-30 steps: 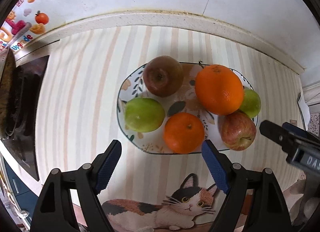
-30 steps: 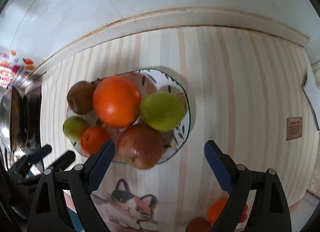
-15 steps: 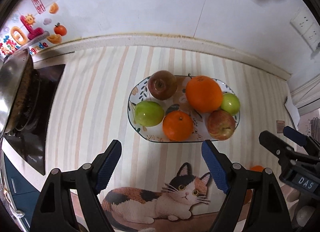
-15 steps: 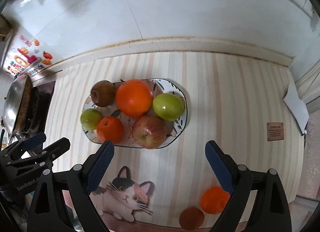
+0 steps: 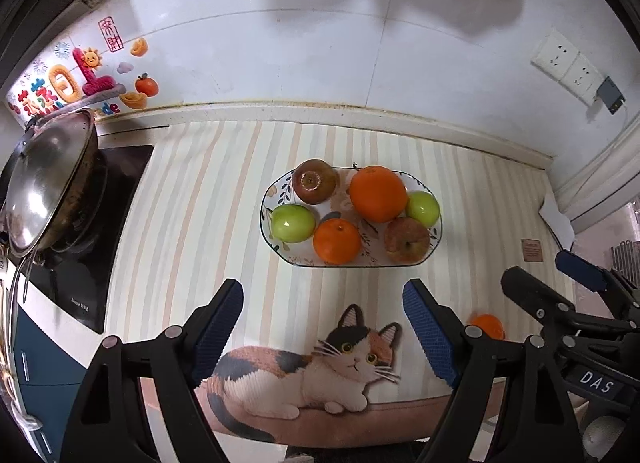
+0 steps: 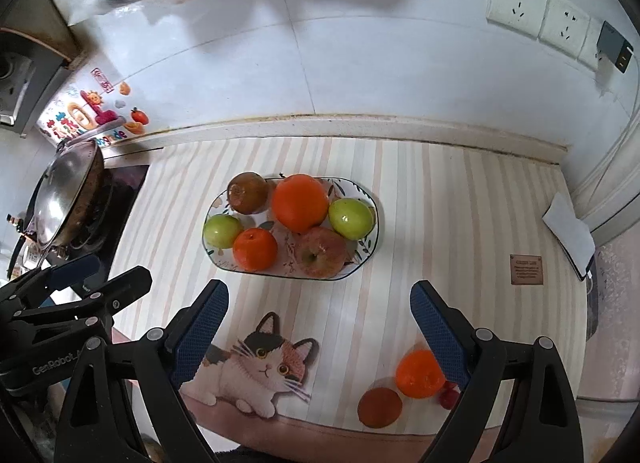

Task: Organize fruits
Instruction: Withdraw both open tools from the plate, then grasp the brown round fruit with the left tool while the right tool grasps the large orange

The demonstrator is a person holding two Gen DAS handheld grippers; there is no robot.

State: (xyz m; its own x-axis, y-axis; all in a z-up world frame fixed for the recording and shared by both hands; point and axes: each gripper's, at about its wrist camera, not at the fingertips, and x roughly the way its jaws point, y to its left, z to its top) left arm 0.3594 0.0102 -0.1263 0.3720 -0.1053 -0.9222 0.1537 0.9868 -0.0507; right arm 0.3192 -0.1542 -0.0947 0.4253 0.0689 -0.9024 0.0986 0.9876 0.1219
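Both grippers hung above the near edge of a striped mat (image 5: pixel 224 191), jaws wide apart and holding nothing: the left gripper (image 5: pixel 323 327) over the printed cat (image 5: pixel 320 367), the right gripper (image 6: pixel 319 323) a little farther right. An oval plate (image 5: pixel 269 199) sat mid-mat, well clear of both, holding six fruits: a brownish-red apple (image 5: pixel 315 181) at the back left, a large orange (image 5: pixel 378 193) at the back, a green apple (image 5: pixel 293 222) at the left, a small orange (image 5: pixel 337 241) at the front, a red apple (image 5: pixel 407 239) at the front right and a second green apple (image 5: pixel 423 208) at the right, partly behind the large orange. The left view caught only a sliver of a loose orange (image 5: pixel 486 325) on the mat, half hidden between its own right finger and the other tool. The right view showed that orange in full (image 6: pixel 420 373), just beside the inner face of its right finger, with a dull brown-orange fruit (image 6: pixel 379 407) touching or nearly touching it and a small dark-red thing (image 6: pixel 449 395) beside it, too small to identify; neither appeared in the left view. Each view caught the other gripper at its edge. A lidded wok (image 5: pixel 48 183) stood on a stove (image 5: pixel 92 263) at the far left, wall sockets (image 6: pixel 536 15) at the upper right, and a small brown label (image 6: pixel 526 269) lay on the mat at the right.
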